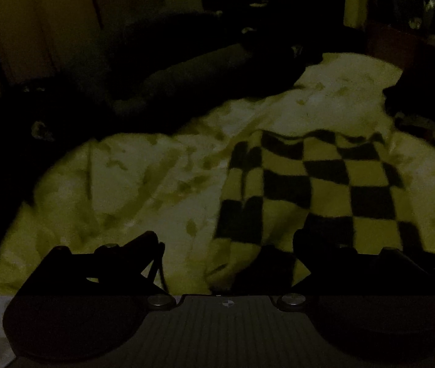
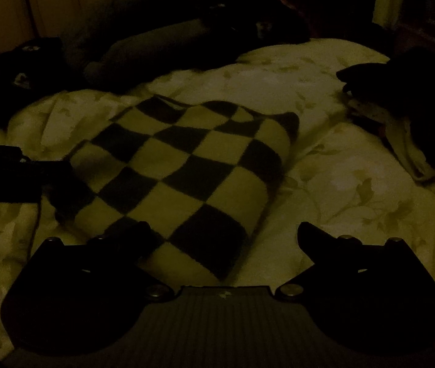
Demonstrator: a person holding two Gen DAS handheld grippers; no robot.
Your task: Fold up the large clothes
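A folded garment in a dark-and-light checkerboard pattern (image 2: 186,159) lies flat on the pale flowered bedspread (image 2: 340,184). My right gripper (image 2: 225,230) hovers over its near end, open wide, with nothing touching the fingers. In the left wrist view the checkered garment (image 1: 324,178) lies to the right. Its near corner reaches in between the fingers of my left gripper (image 1: 226,239), whose jaws also stand wide apart with no pad pressing on it. The room is very dim.
Dark clothes are heaped along the far side of the bed (image 2: 156,36) (image 1: 186,70). Another dark pile with a pale layer under it sits at the right edge (image 2: 416,107). A dark bulky shape lies at the garment's left edge (image 2: 18,178).
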